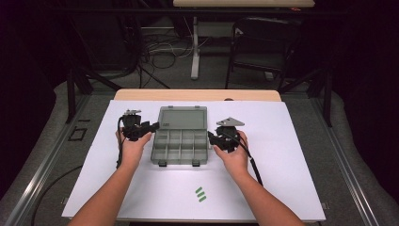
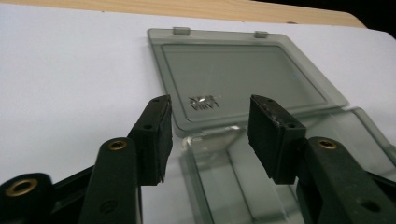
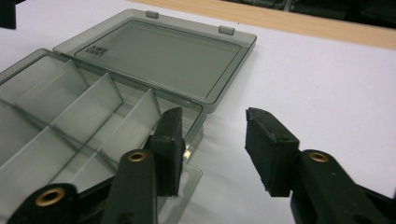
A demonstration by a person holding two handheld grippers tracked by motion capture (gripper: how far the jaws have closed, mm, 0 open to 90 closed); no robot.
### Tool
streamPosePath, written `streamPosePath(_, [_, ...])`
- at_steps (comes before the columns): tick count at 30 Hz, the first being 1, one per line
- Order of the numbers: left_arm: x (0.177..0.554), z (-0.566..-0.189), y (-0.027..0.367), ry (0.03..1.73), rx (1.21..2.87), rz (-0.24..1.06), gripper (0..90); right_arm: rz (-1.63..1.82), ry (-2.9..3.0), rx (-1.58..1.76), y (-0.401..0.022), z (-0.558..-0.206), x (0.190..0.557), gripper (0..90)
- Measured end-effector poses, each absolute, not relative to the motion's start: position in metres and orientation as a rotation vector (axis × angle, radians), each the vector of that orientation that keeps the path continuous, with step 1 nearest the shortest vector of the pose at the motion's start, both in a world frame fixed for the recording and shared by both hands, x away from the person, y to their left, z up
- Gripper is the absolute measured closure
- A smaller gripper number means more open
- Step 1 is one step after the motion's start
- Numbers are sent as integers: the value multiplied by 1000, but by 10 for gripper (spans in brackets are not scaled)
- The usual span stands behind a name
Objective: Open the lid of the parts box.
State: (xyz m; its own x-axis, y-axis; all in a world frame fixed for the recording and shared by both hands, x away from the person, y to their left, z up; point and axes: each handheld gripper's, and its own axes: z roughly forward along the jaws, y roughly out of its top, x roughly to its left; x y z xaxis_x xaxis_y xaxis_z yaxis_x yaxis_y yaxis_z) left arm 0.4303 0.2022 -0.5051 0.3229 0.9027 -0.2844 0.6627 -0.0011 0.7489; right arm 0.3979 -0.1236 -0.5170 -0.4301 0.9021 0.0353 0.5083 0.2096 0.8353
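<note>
Grey translucent compartment box (image 1: 180, 147) lying open at the middle of the white table surface (image 1: 282, 141), nearer the far edge than the near one. Lid (image 1: 183, 117) folded back flat toward the far edge, latch tabs (image 2: 181, 31) at its outer rim, small embossed lettering (image 2: 204, 101) on its inner face. Tray split by dividers (image 3: 100, 100) into rows of compartments, all seemingly bare. Left gripper (image 1: 153, 126) at the box's left side, by the hinge corner, held in the left hand (image 1: 131, 143); jaws apart, straddling that corner in the left gripper view, clamped on nothing. Right gripper (image 1: 211, 138) at the box's right side, held in the right hand (image 1: 233, 153); jaws apart, one over the tray's right rim, the other over bare surface. Green striped mark (image 1: 201, 193) near the near edge.
</note>
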Motion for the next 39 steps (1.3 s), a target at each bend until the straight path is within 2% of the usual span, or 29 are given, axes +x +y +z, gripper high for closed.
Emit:
streamPosePath(10, [393, -494, 199, 1257, 1748, 322, 483, 1145, 2067, 1250, -135, -514, 375, 497])
streamPosePath(12, [386, -491, 197, 1237, 1760, 334, 456, 1163, 2069, 1245, -139, -511, 368, 464])
streamPosePath(16, [374, -487, 197, 1202, 1764, 331, 437, 1167, 2065, 1221, -142, -507, 359, 461])
streamPosePath(18, [368, -486, 196, 1185, 1765, 326, 418, 1208, 2084, 1205, -147, -504, 350, 516])
streamPosePath(25, [342, -483, 194, 1109, 1790, 348, 418, 1244, 2073, 1169, -160, -499, 329, 522])
streamPosePath(29, [330, -482, 190, 1089, 1815, 354, 418, 1274, 2078, 1151, -167, -497, 316, 483])
streamPosePath(31, [322, -483, 187, 1078, 1814, 353, 412, 1260, 2068, 1110, -172, -497, 307, 427])
streamPosePath(39, [311, -486, 183, 1046, 1833, 369, 404, 1297, 2069, 1096, -180, -499, 297, 397])
